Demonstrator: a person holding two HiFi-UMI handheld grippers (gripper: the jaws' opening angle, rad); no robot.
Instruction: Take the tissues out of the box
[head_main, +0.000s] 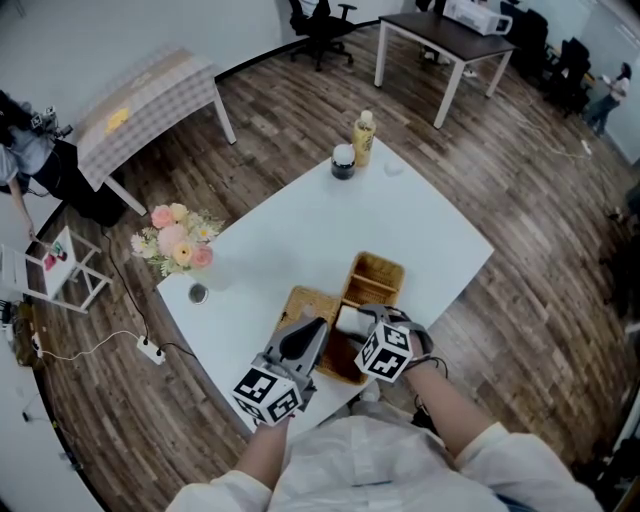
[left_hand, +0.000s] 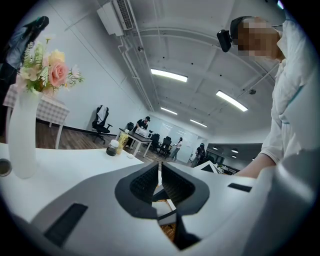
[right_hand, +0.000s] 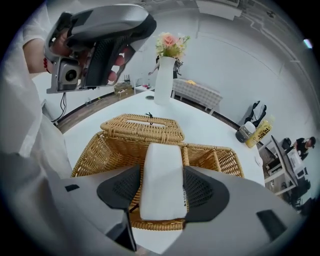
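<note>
Judging by the pose, the grasp is being set up. The right gripper (right_hand: 162, 189) has its jaws spread wide around the white soft tissue pack (right_hand: 161, 175), which is still in the open woven wicker box (right_hand: 97, 150) at the white table's (head_main: 400, 220) near edge. Next it likely needs to close squarely and lift straight up. The left gripper (left_hand: 160, 182), jaws almost together and empty, hovers above.

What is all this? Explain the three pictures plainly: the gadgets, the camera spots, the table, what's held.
No robot: a person holds a hand-worked gripper in each hand. One picture looks down from a head camera; the other two come from cameras riding on each gripper. On the white table stand a flower vase, a jar, a yellow bottle and an open wicker tissue box. The right gripper, tongs wide open, straddles a white tissue pack at that box. The left gripper hovers aside, tongs shut, empty.
</note>
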